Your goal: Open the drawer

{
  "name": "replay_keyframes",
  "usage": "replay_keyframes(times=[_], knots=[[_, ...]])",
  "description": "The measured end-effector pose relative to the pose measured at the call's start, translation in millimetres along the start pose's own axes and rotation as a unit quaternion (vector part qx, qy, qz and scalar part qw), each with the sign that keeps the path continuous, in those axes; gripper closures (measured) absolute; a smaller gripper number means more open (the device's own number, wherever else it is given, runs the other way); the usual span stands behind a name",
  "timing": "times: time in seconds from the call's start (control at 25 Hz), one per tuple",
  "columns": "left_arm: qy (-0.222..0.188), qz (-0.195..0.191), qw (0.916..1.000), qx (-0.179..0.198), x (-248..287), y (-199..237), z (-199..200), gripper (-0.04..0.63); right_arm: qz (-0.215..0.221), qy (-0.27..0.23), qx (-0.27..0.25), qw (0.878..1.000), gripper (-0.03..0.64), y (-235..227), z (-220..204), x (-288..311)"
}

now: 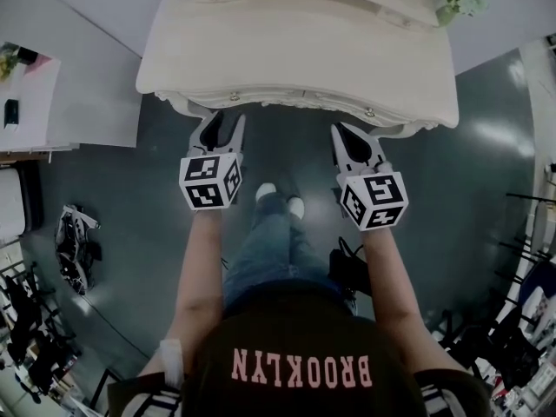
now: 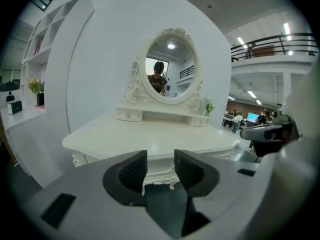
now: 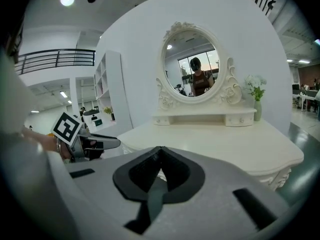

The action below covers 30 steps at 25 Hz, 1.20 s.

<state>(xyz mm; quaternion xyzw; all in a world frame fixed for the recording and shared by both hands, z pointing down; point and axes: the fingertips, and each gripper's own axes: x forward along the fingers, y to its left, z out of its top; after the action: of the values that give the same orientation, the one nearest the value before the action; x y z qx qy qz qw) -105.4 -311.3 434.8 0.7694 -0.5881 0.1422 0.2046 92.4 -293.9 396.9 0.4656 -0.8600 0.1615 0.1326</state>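
1. The grey hand-held left gripper (image 1: 222, 125) (image 2: 160, 164) hovers with jaws wide apart and empty, just short of the cream-white carved dressing table (image 1: 295, 55).
2. The matching right gripper (image 1: 341, 134) (image 3: 160, 152) has its jaws pressed together on nothing.
3. The table's knobbed drawer (image 1: 304, 102) sits closed beneath the tabletop, ahead of both grippers.

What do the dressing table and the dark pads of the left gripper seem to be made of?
Dressing table: probably painted wood, cream, softly glossy; its top reflects light and its front edge is carved. Pads of the left gripper: likely rubber or soft plastic, matte black, with fine ribs on their inner faces.
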Motion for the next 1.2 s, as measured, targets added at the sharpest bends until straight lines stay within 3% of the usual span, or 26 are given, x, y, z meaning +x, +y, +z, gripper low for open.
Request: replay_keyframes(times=[0.52,1.2], knots=[[0.054,-0.006,0.9984,-0.014,61.8,39.1,-65.7,0.449,-0.052,0.041,0.018,0.998,0.620,-30.9,-68.0,60.1],[0.136,0.037,0.9900,-0.007,137.1,92.3,-126.3,0.451,-0.071,0.081,0.059,0.993,0.620,-22.0,-126.2,99.5]])
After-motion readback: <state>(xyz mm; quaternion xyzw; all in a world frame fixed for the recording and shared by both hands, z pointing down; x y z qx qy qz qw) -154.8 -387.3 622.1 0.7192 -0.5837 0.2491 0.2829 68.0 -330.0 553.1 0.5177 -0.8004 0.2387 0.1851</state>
